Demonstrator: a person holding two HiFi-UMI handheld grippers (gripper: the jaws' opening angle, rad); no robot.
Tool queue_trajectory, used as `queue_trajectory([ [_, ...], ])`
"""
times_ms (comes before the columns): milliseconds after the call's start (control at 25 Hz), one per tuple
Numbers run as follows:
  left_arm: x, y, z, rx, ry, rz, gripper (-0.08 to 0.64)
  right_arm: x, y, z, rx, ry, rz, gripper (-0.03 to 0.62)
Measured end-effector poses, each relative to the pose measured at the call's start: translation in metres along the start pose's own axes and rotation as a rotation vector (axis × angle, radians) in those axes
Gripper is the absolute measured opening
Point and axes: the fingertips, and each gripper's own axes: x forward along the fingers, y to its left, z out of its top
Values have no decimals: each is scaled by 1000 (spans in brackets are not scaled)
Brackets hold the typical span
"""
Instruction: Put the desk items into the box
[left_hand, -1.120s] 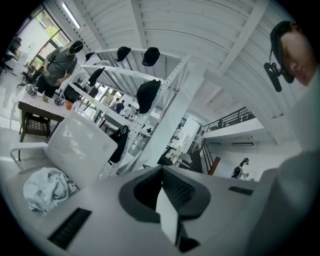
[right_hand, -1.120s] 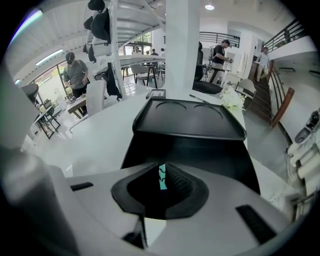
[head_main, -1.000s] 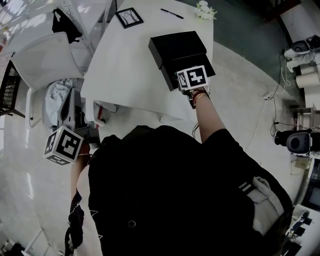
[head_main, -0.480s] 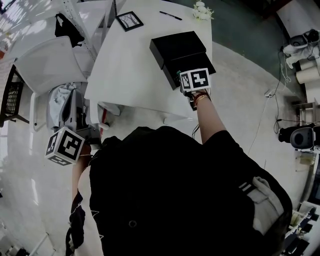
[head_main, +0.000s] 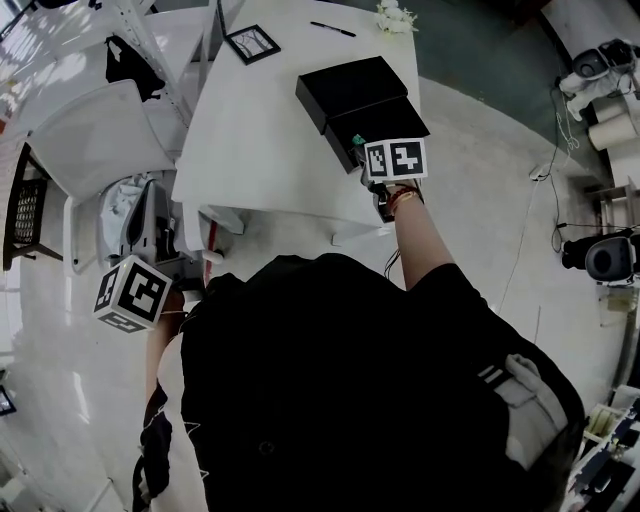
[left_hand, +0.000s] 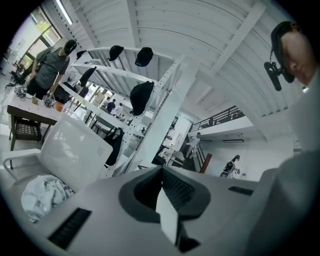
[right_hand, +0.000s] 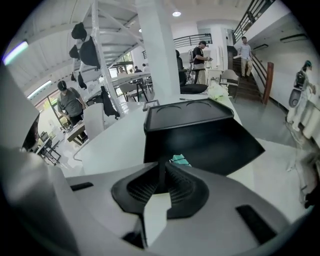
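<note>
An open black box (head_main: 380, 122) sits at the near right of the white table (head_main: 260, 150), and its lid (head_main: 348, 86) lies just behind it. A small green item (right_hand: 180, 160) lies inside the box (right_hand: 210, 142), close to its near wall. My right gripper (right_hand: 161, 176) hovers at the box's near edge with its jaws shut and nothing between them; its marker cube (head_main: 396, 160) shows in the head view. My left gripper (left_hand: 161, 176) is also shut and empty. It hangs low at my left side, off the table, pointing up at the ceiling; its cube (head_main: 132, 294) marks it.
A framed picture (head_main: 251, 42), a black pen (head_main: 331, 28) and a small bunch of white flowers (head_main: 397, 17) lie at the table's far end. A white chair (head_main: 95, 140) with cloth (left_hand: 42, 195) on it stands left of the table. People stand in the background.
The right gripper has stayed at the box's near edge, drifting slightly right. The left gripper has not moved. The head view has shifted a little.
</note>
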Motion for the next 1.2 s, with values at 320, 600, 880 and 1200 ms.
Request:
queue_trajectory([
  [320,7,-8,-8,16,43,-67,11,-16,12,-13,50,-48,8,43],
  [600,20,-22,-30,16,87,-120,11,-37,16,-15,96,-124,37,25],
  [880,37,-62,-52,30,127,-159,11,-66,24,8,115,-254,135,6],
  [1200,58,-145,-80,34,148,-196,11,-121,26,47,164,-411,314,5],
])
